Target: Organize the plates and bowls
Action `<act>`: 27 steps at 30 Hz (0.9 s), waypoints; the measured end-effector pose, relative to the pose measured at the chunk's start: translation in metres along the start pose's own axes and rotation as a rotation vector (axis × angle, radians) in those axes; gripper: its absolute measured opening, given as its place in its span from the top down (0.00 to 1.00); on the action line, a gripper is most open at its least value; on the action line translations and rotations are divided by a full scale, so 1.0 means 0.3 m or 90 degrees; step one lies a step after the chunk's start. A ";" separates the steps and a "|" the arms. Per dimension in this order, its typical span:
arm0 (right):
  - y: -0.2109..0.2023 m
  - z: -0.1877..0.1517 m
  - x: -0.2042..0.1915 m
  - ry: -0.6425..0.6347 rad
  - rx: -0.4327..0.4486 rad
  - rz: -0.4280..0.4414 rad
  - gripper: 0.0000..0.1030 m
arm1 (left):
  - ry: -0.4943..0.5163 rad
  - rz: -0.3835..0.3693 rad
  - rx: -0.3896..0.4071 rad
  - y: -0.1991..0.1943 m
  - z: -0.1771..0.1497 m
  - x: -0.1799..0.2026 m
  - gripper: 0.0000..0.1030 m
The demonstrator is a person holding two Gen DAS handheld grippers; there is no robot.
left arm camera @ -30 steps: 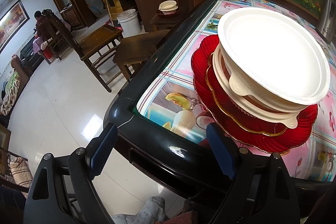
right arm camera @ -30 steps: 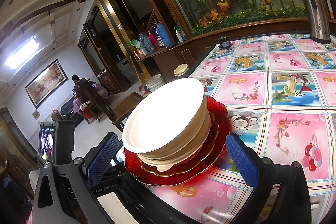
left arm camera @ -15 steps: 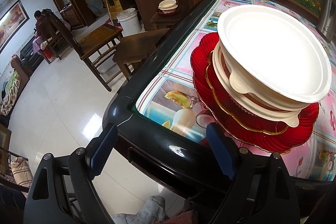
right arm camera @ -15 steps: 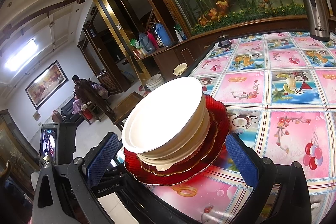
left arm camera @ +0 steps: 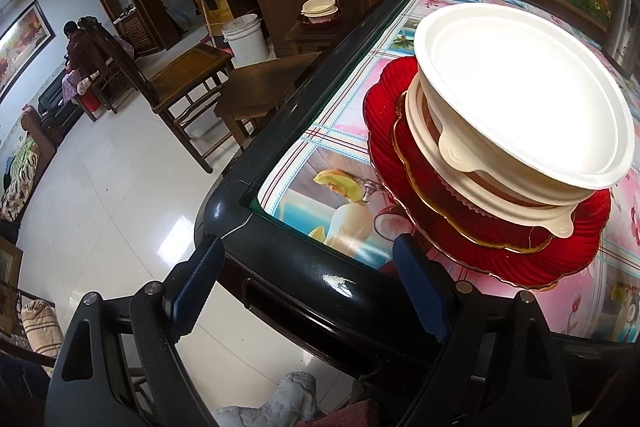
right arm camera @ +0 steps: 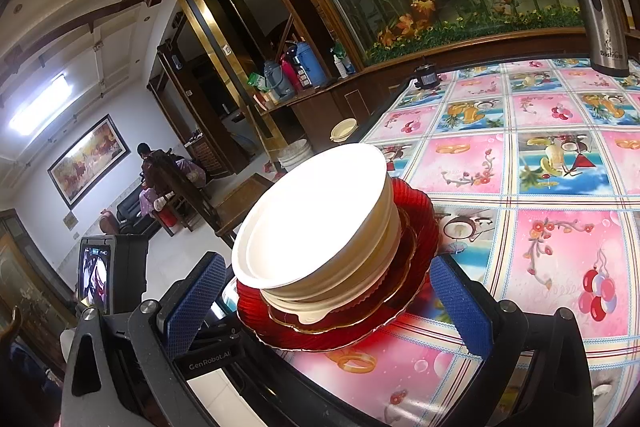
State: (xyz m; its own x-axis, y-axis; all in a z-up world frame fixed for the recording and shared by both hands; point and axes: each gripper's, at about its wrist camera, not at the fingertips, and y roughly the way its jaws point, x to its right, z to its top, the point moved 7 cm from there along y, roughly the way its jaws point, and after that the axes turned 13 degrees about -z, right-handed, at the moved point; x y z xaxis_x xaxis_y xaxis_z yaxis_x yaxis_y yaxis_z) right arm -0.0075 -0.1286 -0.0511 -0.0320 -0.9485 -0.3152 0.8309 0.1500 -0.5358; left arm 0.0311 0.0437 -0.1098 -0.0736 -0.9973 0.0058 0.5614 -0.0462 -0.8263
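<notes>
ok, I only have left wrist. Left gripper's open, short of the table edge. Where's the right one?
Observer: Right gripper is open too, low at the table edge. The white bowls, stacked on the red plates, lie ahead between its fingers.
Operator: Touching the plates?
Observer: Cannot tell. Its right pad overlaps the red plates' rim in the picture.
Operator: That steel thing at my right edge?
Observer: A steel flask, upright on the table's far side, well apart from the stack.
</notes>
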 end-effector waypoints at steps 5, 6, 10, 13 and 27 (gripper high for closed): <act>0.000 -0.001 -0.001 0.000 -0.001 0.000 0.00 | -0.002 -0.001 -0.001 0.000 -0.001 0.002 0.15; 0.000 -0.003 -0.002 -0.001 -0.002 0.001 0.00 | -0.002 -0.002 -0.001 -0.001 -0.002 0.004 0.15; 0.001 -0.004 -0.003 0.000 -0.002 0.001 0.00 | 0.000 0.000 -0.004 0.006 -0.002 0.005 0.15; 0.001 -0.007 -0.004 0.000 -0.004 0.000 0.00 | -0.003 0.000 -0.009 0.014 -0.006 -0.001 0.15; 0.010 -0.022 -0.008 0.001 -0.014 0.001 0.00 | -0.006 -0.002 -0.015 0.024 -0.007 -0.003 0.15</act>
State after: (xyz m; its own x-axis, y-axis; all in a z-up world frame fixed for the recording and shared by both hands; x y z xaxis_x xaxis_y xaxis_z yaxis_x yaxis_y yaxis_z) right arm -0.0086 -0.1241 -0.0570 -0.0309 -0.9477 -0.3175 0.8187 0.1583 -0.5520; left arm 0.0335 0.0444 -0.1168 -0.0683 -0.9976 0.0134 0.5419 -0.0484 -0.8390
